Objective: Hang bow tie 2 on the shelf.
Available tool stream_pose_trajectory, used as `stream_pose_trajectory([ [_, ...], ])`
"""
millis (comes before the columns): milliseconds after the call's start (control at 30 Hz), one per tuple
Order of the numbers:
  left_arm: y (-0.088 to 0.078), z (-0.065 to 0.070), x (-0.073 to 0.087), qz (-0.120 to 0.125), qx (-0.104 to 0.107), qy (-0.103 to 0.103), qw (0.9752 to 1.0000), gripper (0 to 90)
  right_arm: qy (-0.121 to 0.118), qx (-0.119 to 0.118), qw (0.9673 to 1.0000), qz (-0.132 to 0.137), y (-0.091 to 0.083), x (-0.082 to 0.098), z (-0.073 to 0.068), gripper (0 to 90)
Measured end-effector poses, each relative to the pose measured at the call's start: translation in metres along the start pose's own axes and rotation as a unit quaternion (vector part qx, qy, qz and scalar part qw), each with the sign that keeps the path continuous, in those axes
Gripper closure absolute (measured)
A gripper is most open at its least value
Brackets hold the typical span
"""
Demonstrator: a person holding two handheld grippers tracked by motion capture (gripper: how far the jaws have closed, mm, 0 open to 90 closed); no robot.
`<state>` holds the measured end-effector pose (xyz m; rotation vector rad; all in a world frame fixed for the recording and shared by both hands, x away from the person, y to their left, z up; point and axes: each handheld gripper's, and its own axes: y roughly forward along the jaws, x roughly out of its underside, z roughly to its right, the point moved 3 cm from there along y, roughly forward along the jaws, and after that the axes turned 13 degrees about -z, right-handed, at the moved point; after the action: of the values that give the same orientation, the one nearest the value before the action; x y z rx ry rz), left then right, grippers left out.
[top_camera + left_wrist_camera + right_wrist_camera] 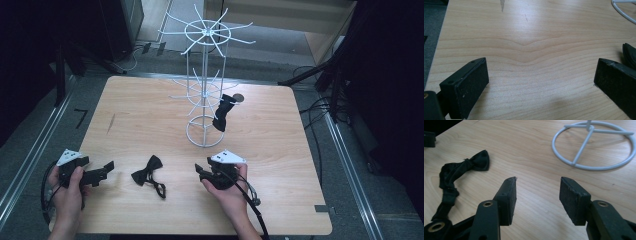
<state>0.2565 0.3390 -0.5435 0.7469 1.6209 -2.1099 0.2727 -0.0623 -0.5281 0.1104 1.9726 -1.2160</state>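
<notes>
Bow tie (148,170) is lying flat on the wooden surface (280,150) between both tongs; left tongs (107,168) and right tongs (200,172) are gaping empty. Another bow tie (222,114) is hanging on the white wire rack (205,75).

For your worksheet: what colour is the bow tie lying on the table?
Black bow tie, best in the right gripper view.

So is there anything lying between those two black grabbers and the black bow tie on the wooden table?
Nothing visible. The black fabric bow tie lies on bare wood between the left gripper and the right gripper, both open and empty.
</notes>
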Motion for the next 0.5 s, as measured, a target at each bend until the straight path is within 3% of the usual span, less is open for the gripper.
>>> stream_pose_trajectory([
  [500,0.000,0.000,0.000,0.000,0.000,0.000,1.0000,0.0,-0.022,-0.035,0.9991,-0.006,0.009,0.002,-0.035,52.7],
])
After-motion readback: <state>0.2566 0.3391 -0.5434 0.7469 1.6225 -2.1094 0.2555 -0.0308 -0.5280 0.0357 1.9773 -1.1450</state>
